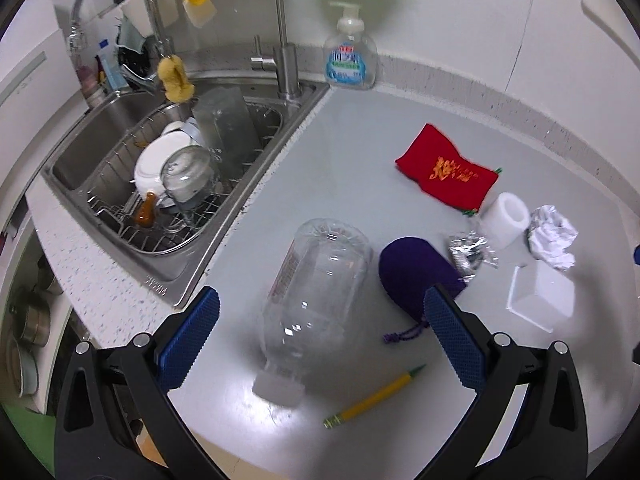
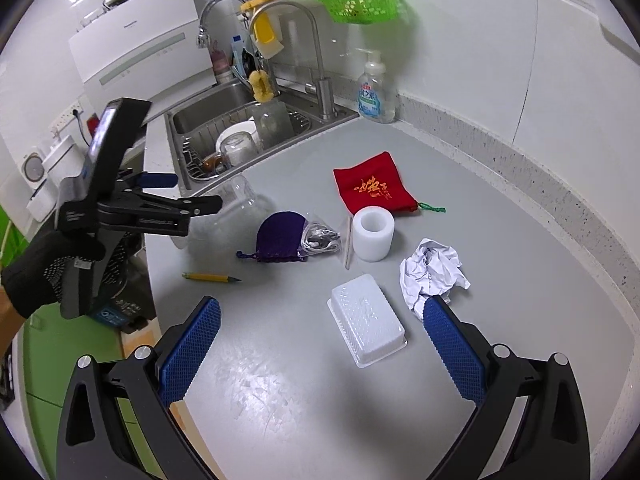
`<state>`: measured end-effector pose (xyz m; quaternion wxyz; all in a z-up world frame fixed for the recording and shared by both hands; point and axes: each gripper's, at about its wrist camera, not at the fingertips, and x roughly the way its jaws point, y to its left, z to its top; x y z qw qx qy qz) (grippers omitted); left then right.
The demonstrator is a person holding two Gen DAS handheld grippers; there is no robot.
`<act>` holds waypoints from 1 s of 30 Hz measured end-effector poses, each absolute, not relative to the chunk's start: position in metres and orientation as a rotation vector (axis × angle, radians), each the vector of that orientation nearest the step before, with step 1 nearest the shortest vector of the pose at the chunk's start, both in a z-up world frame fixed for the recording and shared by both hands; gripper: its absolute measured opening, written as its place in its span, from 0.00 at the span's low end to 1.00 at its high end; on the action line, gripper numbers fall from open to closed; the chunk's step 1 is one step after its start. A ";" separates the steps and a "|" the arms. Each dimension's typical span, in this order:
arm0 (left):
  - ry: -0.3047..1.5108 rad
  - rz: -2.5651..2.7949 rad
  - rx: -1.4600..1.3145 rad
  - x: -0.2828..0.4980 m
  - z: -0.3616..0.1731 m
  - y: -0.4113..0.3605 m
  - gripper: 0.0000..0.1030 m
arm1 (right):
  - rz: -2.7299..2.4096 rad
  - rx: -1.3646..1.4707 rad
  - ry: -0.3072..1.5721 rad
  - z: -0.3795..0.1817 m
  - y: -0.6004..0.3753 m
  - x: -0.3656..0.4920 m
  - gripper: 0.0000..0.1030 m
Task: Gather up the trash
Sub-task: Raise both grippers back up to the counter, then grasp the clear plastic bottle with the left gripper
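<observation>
An empty clear plastic bottle (image 1: 316, 300) lies on its side on the grey counter, cap toward me. My left gripper (image 1: 320, 340) is open, its blue pads either side of the bottle's lower half, not touching it. My right gripper (image 2: 322, 344) is open above an upturned white plastic tray (image 2: 366, 320). Crumpled white paper (image 2: 432, 272) lies just beyond the right pad. A crinkled clear wrapper (image 2: 320, 236) sits beside a purple pouch (image 2: 280, 236). The left gripper's body also shows in the right wrist view (image 2: 120, 208).
A red pouch (image 2: 372, 188), a white cylinder (image 2: 374, 236), a thin stick (image 2: 349, 244) and a yellow pencil (image 2: 210, 277) lie on the counter. A sink (image 1: 80, 160) with a full dish rack is at the left; a soap dispenser (image 1: 350, 56) stands by the wall.
</observation>
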<state>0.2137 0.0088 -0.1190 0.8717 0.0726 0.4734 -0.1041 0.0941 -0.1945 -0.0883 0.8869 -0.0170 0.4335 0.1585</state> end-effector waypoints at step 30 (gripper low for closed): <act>1.056 -0.255 0.175 0.223 -0.146 0.014 0.58 | 0.285 -0.028 0.943 -0.101 -0.194 0.097 0.94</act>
